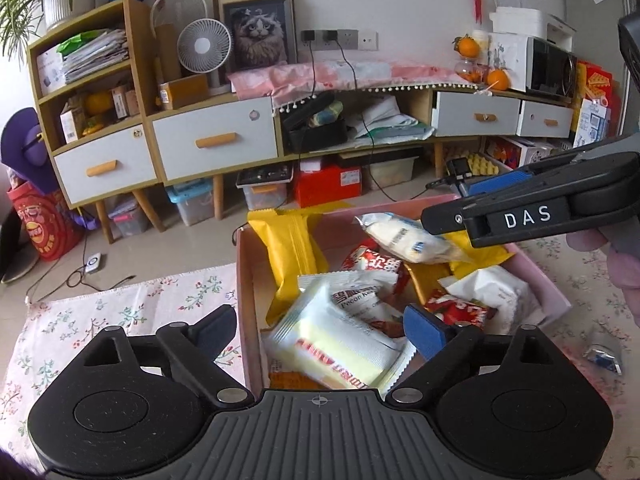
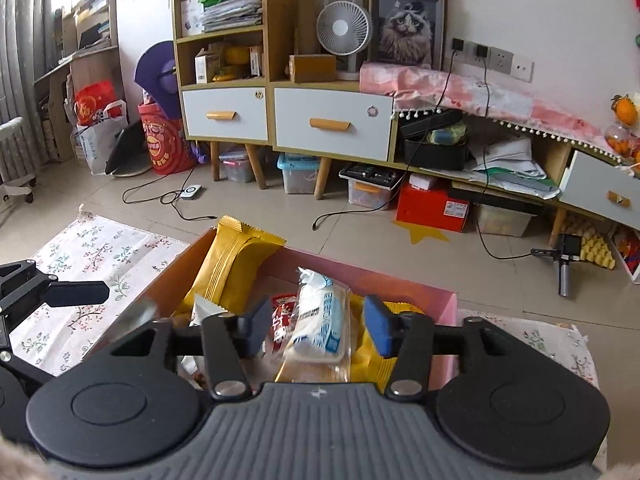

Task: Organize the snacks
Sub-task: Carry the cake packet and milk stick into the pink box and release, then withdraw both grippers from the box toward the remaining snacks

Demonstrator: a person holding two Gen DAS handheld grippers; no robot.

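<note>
The left gripper (image 1: pixel 320 326) is hovering with its jaws spread wide, straddling the near-left wall of the pink box (image 1: pixel 554 290); its left finger is sitting outside the box over the floral tablecloth (image 1: pixel 100 320), its blue-padded right finger inside. Directly between the fingers a pale yellow-and-white wafer packet (image 1: pixel 340 346) is lying on the pile, gripped by neither. Ahead of it are lying a white pecan snack packet (image 1: pixel 360 300) and red-and-white packets (image 1: pixel 376 262); ahead and left, a yellow packet (image 1: pixel 292 248) is leaning against the box wall.

The right gripper (image 2: pixel 316 328) is standing open above the box, its pads either side of a clear-wrapped white-and-blue snack bag (image 2: pixel 320 322) without closing on it; contact cannot be judged. Well right of the left gripper, a small blue-and-silver wrapper (image 1: pixel 604 358) is lying on the cloth outside the box.
</note>
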